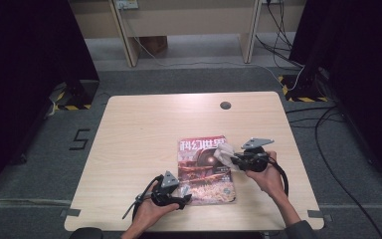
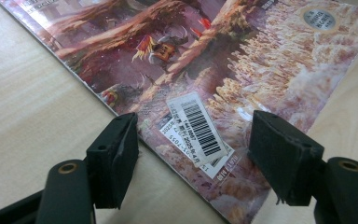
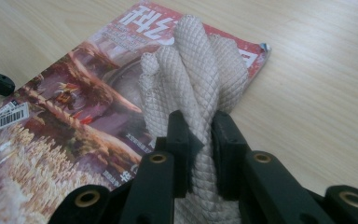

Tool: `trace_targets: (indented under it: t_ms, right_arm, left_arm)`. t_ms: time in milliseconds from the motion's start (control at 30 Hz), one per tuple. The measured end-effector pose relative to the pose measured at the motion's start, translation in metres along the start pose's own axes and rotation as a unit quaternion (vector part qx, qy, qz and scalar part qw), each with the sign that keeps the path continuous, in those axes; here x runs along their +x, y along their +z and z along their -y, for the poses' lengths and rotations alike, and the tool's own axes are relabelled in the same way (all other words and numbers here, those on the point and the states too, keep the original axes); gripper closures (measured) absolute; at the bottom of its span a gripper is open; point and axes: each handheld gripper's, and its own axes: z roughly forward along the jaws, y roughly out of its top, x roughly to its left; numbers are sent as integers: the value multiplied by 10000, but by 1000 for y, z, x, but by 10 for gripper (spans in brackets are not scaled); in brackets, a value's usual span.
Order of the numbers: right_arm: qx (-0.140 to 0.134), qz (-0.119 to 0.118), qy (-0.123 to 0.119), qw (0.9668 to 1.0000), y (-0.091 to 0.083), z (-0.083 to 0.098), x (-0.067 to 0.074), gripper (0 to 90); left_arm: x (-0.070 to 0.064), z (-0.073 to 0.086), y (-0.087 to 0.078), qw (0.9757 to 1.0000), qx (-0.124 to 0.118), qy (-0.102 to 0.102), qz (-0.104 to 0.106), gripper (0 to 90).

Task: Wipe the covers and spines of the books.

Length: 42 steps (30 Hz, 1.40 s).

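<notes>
Cloth (image 3: 193,93) between right gripper (image 3: 200,135) jaws, above magazine (image 3: 74,140)

High view: fixed overhead, facing forward and down on the whole table (image 1: 144,124). Left and right gripper views: close, low, looking along each pair of tongs; all three share the magazine (image 1: 204,169) (image 2: 242,60) (image 3: 74,135).

Black grippers (image 1: 185,195), grey triangular plates (image 1: 169,179)

I see a light wood table (image 1: 144,124) with a round cable hole (image 1: 225,105), grey carpet floor (image 1: 45,164) with a "5" marked (image 1: 79,139), hazard-striped tape (image 1: 72,106), black curtains (image 1: 20,59) either side, pale desk legs (image 1: 127,35) behind, cables trailing right (image 1: 328,124)
</notes>
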Motion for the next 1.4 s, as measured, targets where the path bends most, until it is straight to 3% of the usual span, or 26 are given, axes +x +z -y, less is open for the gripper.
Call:
trace_targets:
  t_ms: [267, 433, 600, 733, 833, 1067, 1167, 1300, 1400]
  right_arm:
    - [160, -91, -127, 9998, 16, -2, 14, 796]
    - [286, -138, -214, 9993, 35, -5, 23, 795]
    - [475, 9, -301, 9984, 57, -9, 27, 793]
    - [456, 159, -279, 9984, 65, -11, 19, 793]
    - [404, 321, -103, 9986, 68, -13, 9, 794]
    - [289, 889, 131, 9955, 69, -15, -19, 794]
    - [211, 808, 328, 9960, 68, -14, -28, 794]
    - [282, 884, 90, 9956, 69, -16, -19, 798]
    - [373, 596, -141, 9974, 73, -19, -3, 799]
  left_arm:
    - [-16, 9, -8, 9999, 38, 109, 111, 320]
    - [-18, 10, -9, 9997, 86, 174, 130, 319]
    - [-21, 10, -10, 9994, 77, 328, 63, 325]
    - [-19, 8, -9, 9994, 123, 291, 116, 318]
    - [-20, 8, -9, 9994, 121, 307, 99, 315]
    - [-19, 5, -9, 9988, 221, 418, 111, 308]
    - [-17, 5, -8, 9989, 240, 368, 143, 300]
    - [-18, 4, -8, 9986, 263, 434, 112, 293]
    - [-19, 5, -9, 9985, 234, 496, 75, 292]
